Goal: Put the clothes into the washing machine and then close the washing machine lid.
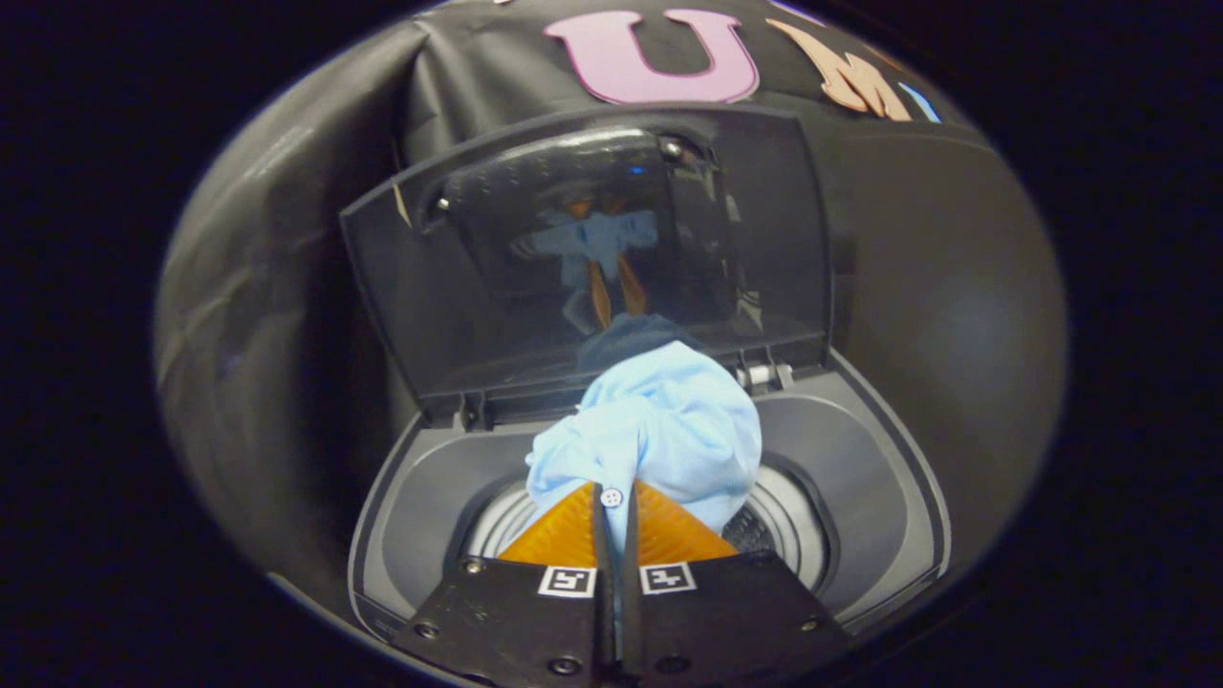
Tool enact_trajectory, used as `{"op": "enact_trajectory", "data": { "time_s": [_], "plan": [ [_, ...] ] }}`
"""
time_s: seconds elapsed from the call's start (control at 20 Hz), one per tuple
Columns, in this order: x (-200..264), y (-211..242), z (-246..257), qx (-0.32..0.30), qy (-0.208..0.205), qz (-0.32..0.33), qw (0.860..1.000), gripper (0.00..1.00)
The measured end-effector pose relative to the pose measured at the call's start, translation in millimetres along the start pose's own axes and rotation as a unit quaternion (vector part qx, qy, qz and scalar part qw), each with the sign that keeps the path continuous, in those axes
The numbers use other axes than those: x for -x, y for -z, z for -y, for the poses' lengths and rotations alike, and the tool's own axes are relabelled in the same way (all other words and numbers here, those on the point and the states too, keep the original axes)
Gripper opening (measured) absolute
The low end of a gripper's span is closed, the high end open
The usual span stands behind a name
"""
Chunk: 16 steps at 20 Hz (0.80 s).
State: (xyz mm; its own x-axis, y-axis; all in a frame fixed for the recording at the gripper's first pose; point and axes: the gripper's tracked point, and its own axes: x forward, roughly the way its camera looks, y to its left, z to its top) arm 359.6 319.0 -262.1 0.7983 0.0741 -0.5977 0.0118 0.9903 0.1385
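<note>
Tool pinched tight on blue shirt above washer drum; releasing early could drape it on rim.

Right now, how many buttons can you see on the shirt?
1. A button sits on the shirt at the gripper tips, which are shut on the cloth over the washer drum. Folds may hide others.
</note>
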Motion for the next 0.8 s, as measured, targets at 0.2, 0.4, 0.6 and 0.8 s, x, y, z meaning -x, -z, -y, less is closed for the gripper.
{"op": "enact_trajectory", "data": {
  "time_s": [0.2, 0.4, 0.6, 0.8],
  "plan": [
    [-6, 13, 10, -0.066, 0.020, -0.030, 0.997, 0.09],
    [-3, 31, 8, -0.079, 0.007, -0.073, 0.994, 0.13],
    [-1, 31, 15, -0.022, 0.000, -0.072, 0.997, 0.38],
    [13, 29, 19, 0.018, -0.007, -0.074, 0.997, 0.71]
  ]
}}
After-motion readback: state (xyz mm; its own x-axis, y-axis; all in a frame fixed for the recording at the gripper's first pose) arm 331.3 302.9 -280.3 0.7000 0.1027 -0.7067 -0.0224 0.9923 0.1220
